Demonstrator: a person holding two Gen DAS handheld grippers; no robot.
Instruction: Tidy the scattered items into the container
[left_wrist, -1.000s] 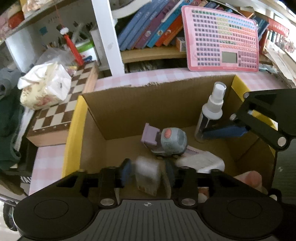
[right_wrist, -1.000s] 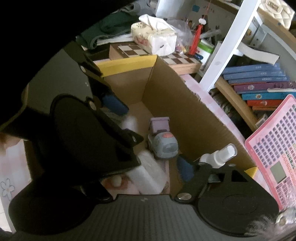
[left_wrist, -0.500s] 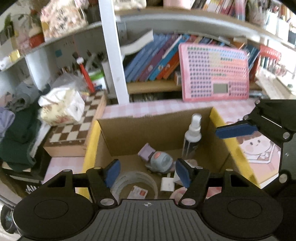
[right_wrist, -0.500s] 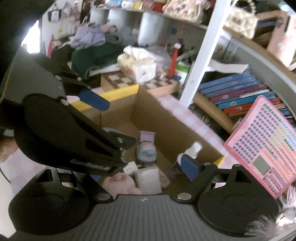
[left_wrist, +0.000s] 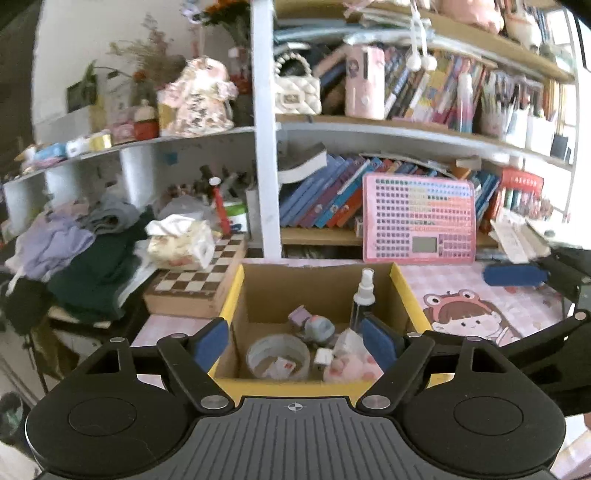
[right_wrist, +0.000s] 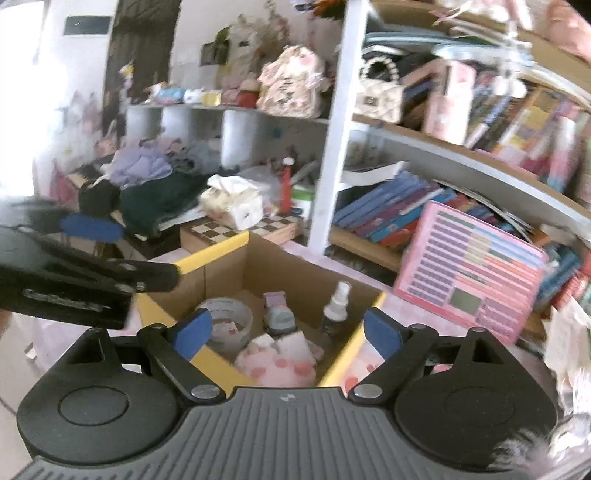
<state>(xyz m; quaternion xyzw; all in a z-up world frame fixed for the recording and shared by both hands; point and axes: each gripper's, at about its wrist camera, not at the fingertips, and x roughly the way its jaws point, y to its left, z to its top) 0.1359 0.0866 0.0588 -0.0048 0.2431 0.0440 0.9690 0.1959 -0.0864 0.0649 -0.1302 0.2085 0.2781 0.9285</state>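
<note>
A tall bookshelf (left_wrist: 406, 129) fills the far side, crowded with books, and a pink-checked tabletop (left_wrist: 517, 295) runs in front of it. On the tabletop stands one cardboard box (left_wrist: 317, 273) with yellow flaps, open at the top, holding the tidied items.

Two grippers hang above the box's near edge, both tilted downward toward it. The left gripper (left_wrist: 295, 338) has its jaws opening, wide apart, with nothing between the blue pads (the box contents merely show through the gap). The right gripper (right_wrist: 286, 330) is likewise opening and empty; in the left wrist view one of its blue pads (left_wrist: 515, 275) shows at the right, over the tabletop.

Left of the box lies one chessboard (left_wrist: 199, 280), with one tissue pack (left_wrist: 181, 240) on it. Far right of the box, one pink keyboard toy (left_wrist: 419, 218) leans against the shelf.

Inside the box, counted: one roll of tape (left_wrist: 277, 356) at near left, one pink plush (right_wrist: 275, 363) at near right, one grey-and-lilac toy car (left_wrist: 312, 325) in the middle, and one spray bottle (left_wrist: 364, 295) upright against the right wall. A small white object (left_wrist: 322, 356) beside the plush is too small to identify.
</note>
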